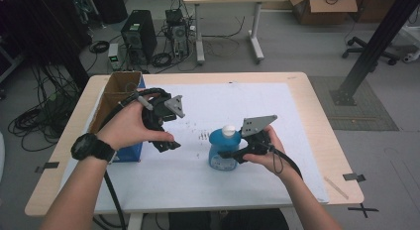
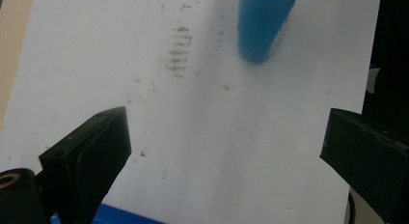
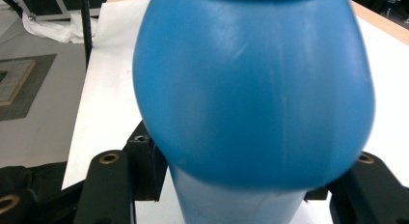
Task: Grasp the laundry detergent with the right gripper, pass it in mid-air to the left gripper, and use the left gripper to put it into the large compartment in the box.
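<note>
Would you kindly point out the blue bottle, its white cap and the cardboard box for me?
Blue bottle (image 1: 221,151): high view, on its blue body, below the shoulder.
White cap (image 1: 228,130): high view, on the cap's rounded top.
Cardboard box (image 1: 106,103): high view, on the brown inner side of its left wall.

Blue bottle (image 3: 251,89): smooth plastic, soft sheen, white cap (image 1: 228,130). Table (image 1: 317,111): pale wood edge under matt white sheet (image 2: 241,151), smudged. Box (image 1: 116,93): raw cardboard. Gripper plate (image 1: 257,124): dull grey metal.
</note>
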A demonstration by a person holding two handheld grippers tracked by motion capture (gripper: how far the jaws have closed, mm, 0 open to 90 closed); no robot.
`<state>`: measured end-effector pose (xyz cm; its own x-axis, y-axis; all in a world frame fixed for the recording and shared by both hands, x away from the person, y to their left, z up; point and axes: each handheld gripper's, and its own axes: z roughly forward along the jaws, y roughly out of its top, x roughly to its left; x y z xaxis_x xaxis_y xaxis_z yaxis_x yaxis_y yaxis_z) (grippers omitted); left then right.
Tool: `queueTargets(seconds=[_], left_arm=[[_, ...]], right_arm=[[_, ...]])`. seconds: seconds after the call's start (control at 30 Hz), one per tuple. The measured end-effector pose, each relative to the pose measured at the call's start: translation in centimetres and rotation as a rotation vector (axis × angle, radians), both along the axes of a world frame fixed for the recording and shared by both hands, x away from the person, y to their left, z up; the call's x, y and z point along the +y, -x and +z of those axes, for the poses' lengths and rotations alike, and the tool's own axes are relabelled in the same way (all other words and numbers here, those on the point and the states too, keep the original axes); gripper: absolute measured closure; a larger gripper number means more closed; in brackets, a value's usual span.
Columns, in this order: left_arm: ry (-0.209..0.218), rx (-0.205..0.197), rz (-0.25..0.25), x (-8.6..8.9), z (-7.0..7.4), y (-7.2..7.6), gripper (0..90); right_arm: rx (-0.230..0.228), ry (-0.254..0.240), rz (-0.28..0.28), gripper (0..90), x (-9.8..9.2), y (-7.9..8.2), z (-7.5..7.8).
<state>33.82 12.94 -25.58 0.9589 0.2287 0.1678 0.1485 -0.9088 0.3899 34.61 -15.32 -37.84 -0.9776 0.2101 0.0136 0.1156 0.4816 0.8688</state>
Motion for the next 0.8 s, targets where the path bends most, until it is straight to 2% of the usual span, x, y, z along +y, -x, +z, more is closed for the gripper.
queueTargets(seconds=[0.23, 0.33, 0.6, 0.8], left_arm=[[0.0, -0.007, -0.005, -0.2, 0.5, 0.1, 3.9], [0.004, -0.012, -0.004, -0.2, 0.8, 0.2, 3.9], [0.02, -0.025, -0.013, -0.4, 2.4, 0.6, 3.9], [0.048, -0.031, -0.025, -1.0, 4.1, 0.8, 3.9]], right_arm=[[0.017, 0.024, 0.019, 41.9, 0.3, -0.2, 0.6], [0.016, 0.038, 0.04, 42.0, 0.6, -0.3, 1.3], [0.022, 0.042, 0.094, 42.0, 1.3, -1.0, 4.8], [-0.001, 0.049, 0.135, 42.2, 2.3, -1.0, 7.7]])
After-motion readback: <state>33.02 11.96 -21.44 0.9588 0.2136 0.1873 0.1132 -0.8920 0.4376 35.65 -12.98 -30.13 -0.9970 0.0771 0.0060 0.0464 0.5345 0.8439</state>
